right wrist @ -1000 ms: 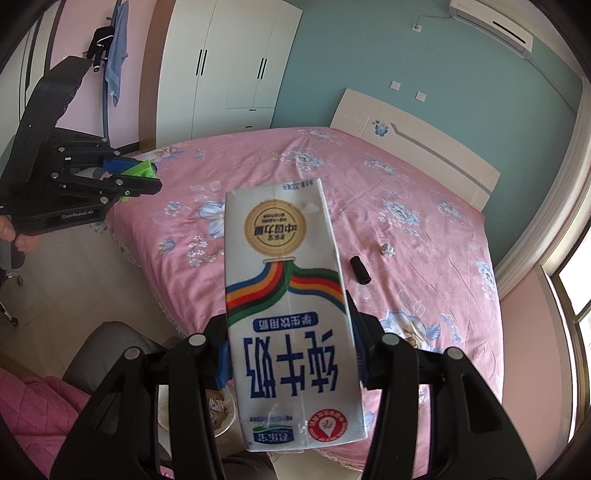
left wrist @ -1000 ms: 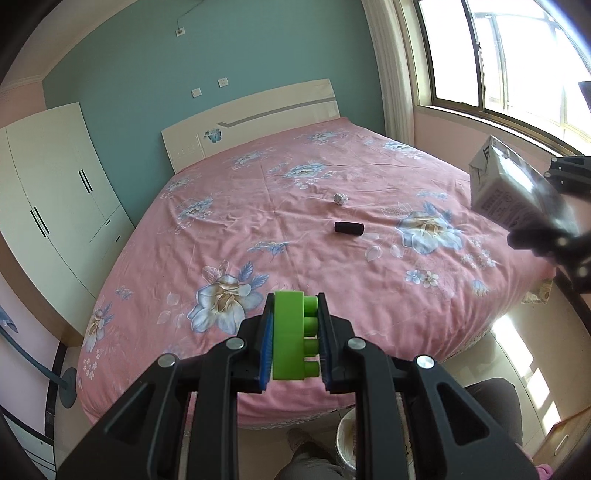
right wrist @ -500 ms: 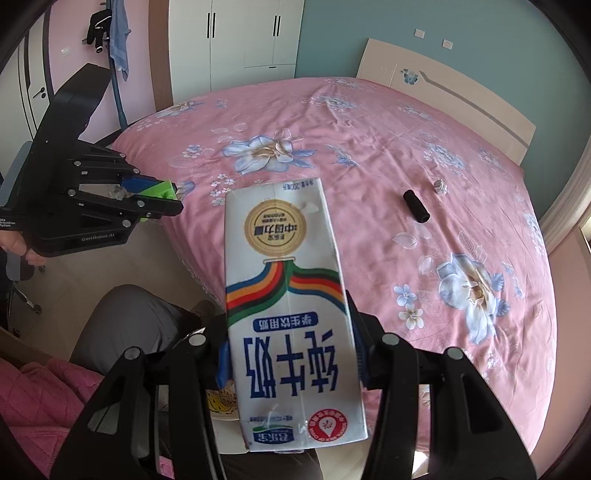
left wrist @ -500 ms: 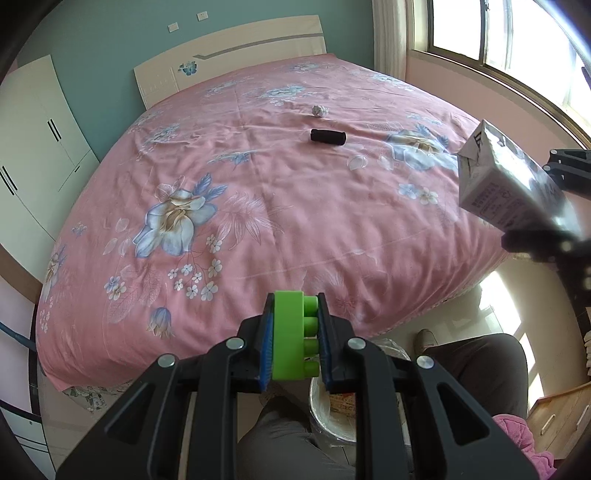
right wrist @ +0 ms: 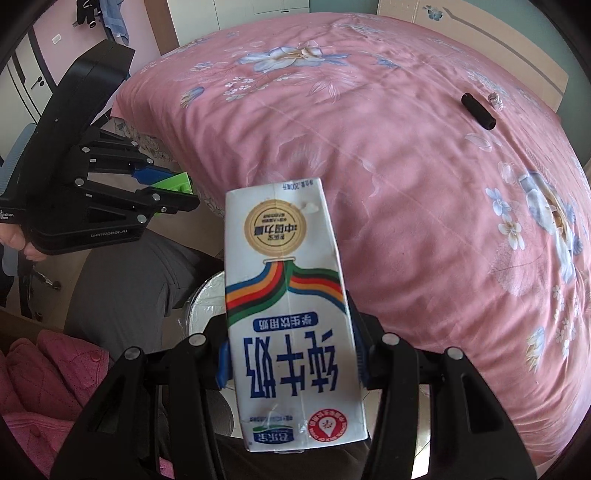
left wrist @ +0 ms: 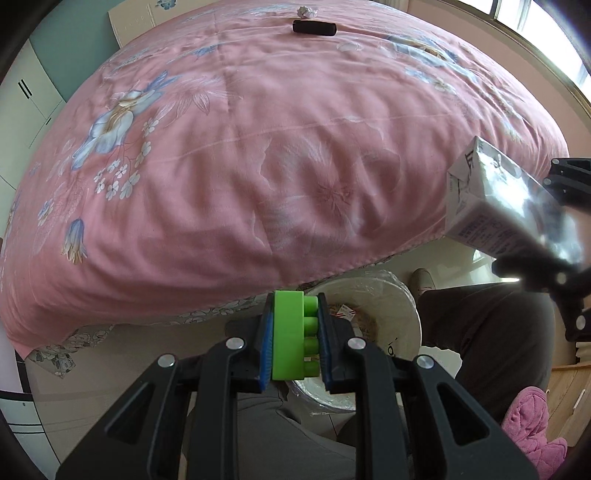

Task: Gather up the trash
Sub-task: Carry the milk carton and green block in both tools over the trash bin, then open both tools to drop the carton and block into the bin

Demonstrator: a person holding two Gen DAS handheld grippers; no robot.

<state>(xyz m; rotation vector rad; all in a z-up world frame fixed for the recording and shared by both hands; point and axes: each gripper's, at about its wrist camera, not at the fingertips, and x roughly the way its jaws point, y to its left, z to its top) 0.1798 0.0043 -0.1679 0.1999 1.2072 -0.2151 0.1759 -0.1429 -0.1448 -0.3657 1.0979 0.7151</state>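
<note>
Two hand-held grippers poised above bin

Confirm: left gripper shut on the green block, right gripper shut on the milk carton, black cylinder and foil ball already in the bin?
Not quite. The black cylinder and foil ball lie on the pink bed, not in the bin; the left wrist view shows it. The rest holds: left gripper is shut on the green block, right gripper on the milk carton.

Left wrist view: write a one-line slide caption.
Left hand-held gripper clamps a green block above the white bin by the pink bed.
</note>
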